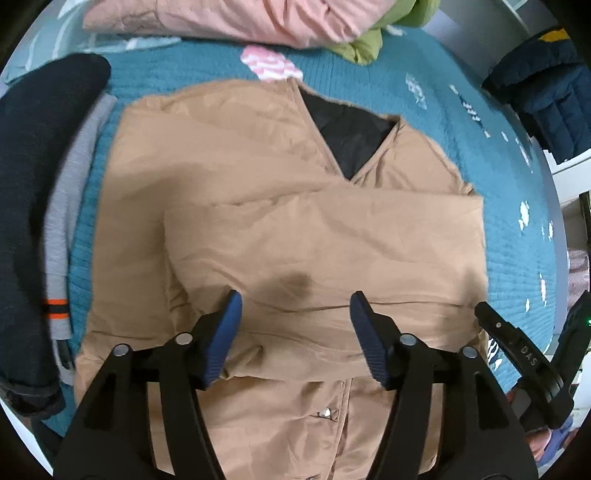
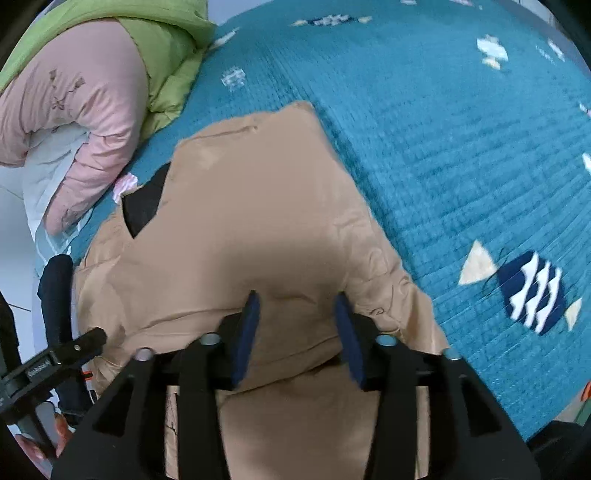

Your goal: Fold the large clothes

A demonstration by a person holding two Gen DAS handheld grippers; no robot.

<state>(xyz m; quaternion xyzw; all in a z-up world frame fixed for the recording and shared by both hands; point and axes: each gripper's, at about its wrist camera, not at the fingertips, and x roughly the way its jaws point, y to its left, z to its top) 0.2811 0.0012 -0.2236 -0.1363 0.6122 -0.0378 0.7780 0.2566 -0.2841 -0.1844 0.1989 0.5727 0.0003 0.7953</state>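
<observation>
A tan jacket (image 1: 280,206) with a black lining at its V-neck (image 1: 351,136) lies flat on a teal bedspread (image 1: 424,96). One sleeve is folded across its chest (image 1: 332,236). My left gripper (image 1: 295,306) hovers over that folded sleeve, jaws apart, nothing between the blue pads (image 1: 231,332). In the right wrist view the same jacket (image 2: 240,206) fills the middle, and my right gripper (image 2: 295,302) stands open above its shoulder area, pads clear of the cloth. The right gripper's black body (image 1: 524,362) shows at the lower right of the left wrist view.
A pink coat (image 1: 229,18) and a green padded garment (image 1: 369,44) lie at the far side of the bed. Dark and grey clothes (image 1: 40,192) sit to the left, a navy puffer jacket (image 1: 550,99) to the right. Bare bedspread (image 2: 443,129) spreads right of the jacket.
</observation>
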